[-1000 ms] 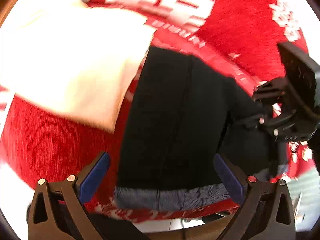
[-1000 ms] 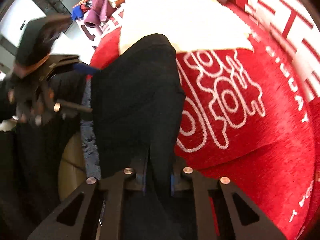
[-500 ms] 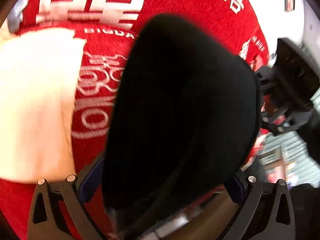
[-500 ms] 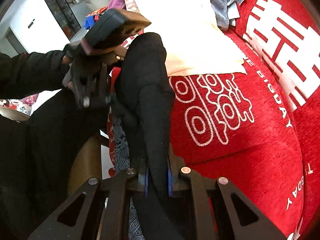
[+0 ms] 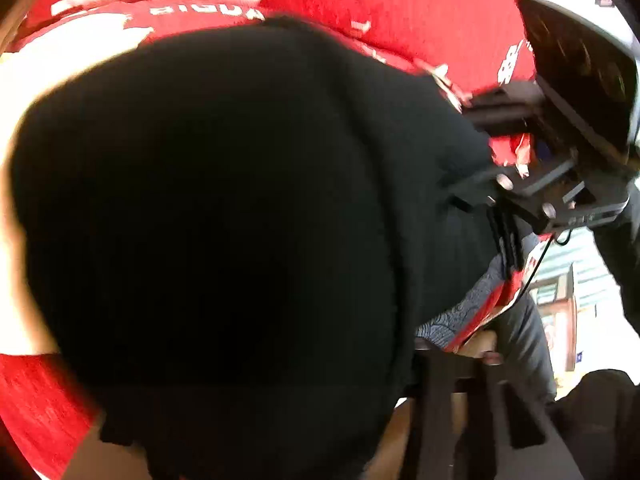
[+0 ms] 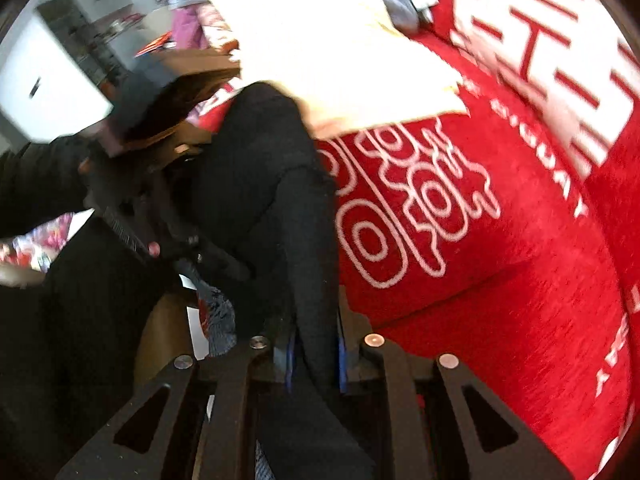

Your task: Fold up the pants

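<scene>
Black soft-fabric pants [image 5: 224, 216] are seen draped close over the left wrist camera, so that most of that view is filled by them. Beneath and beside them a red plush cover with white printed lettering [image 6: 500, 280] is spread, and a cream-white cloth [image 6: 340, 52] lies on it farther back, with its near edge just behind the pants. The right gripper [image 6: 316, 356] is closed on a narrow fold of the pants, the fabric being pinched between the two blue-padded fingers [image 6: 341, 354] and running up and away from them. In the left wrist view this same gripper is seen at the right edge of the garment. The left gripper [image 6: 208, 256] is seen in the right wrist view against the left side of the pants, much blurred; whether its fingers are spread or pressed together cannot be told, since they are hidden by the black fabric in its own camera.
</scene>
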`<state>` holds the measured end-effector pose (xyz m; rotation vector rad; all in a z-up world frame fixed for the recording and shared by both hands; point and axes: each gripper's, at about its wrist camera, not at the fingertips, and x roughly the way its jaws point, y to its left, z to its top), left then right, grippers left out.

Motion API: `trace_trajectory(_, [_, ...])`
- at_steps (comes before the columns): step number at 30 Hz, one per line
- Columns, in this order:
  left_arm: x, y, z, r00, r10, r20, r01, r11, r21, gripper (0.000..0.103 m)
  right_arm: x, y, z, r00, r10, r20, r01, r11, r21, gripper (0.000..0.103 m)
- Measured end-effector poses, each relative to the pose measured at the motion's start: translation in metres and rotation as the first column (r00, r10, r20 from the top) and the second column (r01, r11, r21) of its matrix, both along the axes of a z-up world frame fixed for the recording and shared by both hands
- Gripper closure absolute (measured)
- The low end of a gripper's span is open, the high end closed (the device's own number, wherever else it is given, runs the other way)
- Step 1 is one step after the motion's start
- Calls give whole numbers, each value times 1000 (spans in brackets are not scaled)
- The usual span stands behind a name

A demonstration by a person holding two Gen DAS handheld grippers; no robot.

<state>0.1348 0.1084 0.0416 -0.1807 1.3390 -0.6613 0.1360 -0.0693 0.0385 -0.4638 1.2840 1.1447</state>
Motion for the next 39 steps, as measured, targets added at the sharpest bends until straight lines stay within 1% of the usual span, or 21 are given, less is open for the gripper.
trace_trajectory(2, [2,-13,6,1000,-5,9,5,998,56,75,4,6,-5,999,-31,19,32,999,-41,70])
trace_trajectory(3, [5,-16,7,1000,-1,5,0,998,69,75,5,7,-7,998,-48,30,50,997,-64,61])
trace_trajectory(6, [9,-19,5,998,48,-34,-44,993,111,75,10,1,-3,981,-137,137,158,975,-158,22])
trace_trajectory(7, [6,-16,9,998,57,-39,-52,991,122,75,12,-5,0,968,-182,170,212,961,-180,21])
trace_trajectory(10, [2,-12,6,995,86,-40,-79,985,155,75,15,-37,10,923,-352,159,377,909,-177,21])
trace_trajectory(12, [-8,-18,6,994,104,-35,-96,976,197,75,7,-61,15,871,-439,219,480,855,-197,21])
trace_trajectory(15, [-9,-30,13,992,126,-17,-117,959,259,76,-7,-79,5,804,-461,374,567,783,-254,21])
trace_trajectory(16, [-15,-45,11,991,132,-12,-124,954,272,76,-7,-84,-5,790,-466,398,590,755,-286,21])
trace_trajectory(18, [-14,-49,19,988,153,-7,-144,944,298,76,-13,-92,-27,786,-500,364,610,725,-320,21])
trace_trajectory(19, [-16,-52,22,987,161,-7,-151,940,306,76,-21,-94,-37,783,-528,327,618,718,-319,21])
trace_trajectory(20, [-18,-55,26,985,172,0,-163,935,314,76,-32,-96,-32,747,-553,368,654,713,-254,21])
trace_trajectory(22, [-20,-56,38,984,175,14,-170,930,326,76,-47,-93,-28,780,-531,331,615,746,-254,21])
trace_trajectory(23, [-21,-58,42,985,169,26,-168,926,337,76,-55,-95,-24,776,-544,320,621,747,-236,21])
trace_trajectory(25, [-21,-65,47,986,162,38,-164,918,362,76,-70,-100,-24,743,-593,311,661,723,-201,21])
trace_trajectory(26, [-20,-70,49,985,168,30,-167,913,373,76,-75,-99,-29,744,-593,308,662,718,-215,21])
trace_trajectory(28, [-17,-75,49,981,192,2,-179,913,367,76,-88,-92,-28,750,-542,378,639,741,-206,20])
trace_trajectory(29, [-14,-76,51,976,218,-17,-196,907,373,76,-90,-93,-25,762,-541,356,630,746,-216,20])
trace_trajectory(31, [-13,-78,54,969,245,-31,-215,899,381,76,-90,-104,-12,752,-583,308,648,739,-182,20])
trace_trajectory(34, [-13,-90,67,965,260,-24,-228,885,406,76,-98,-136,20,681,-645,345,709,699,-95,20])
trace_trajectory(36, [-17,-109,79,967,252,17,-233,861,452,76,-104,-165,37,626,-692,359,756,652,-60,19])
trace_trajectory(39, [-25,-147,99,975,209,77,-220,848,482,76,-114,-210,51,557,-744,368,811,583,-48,19])
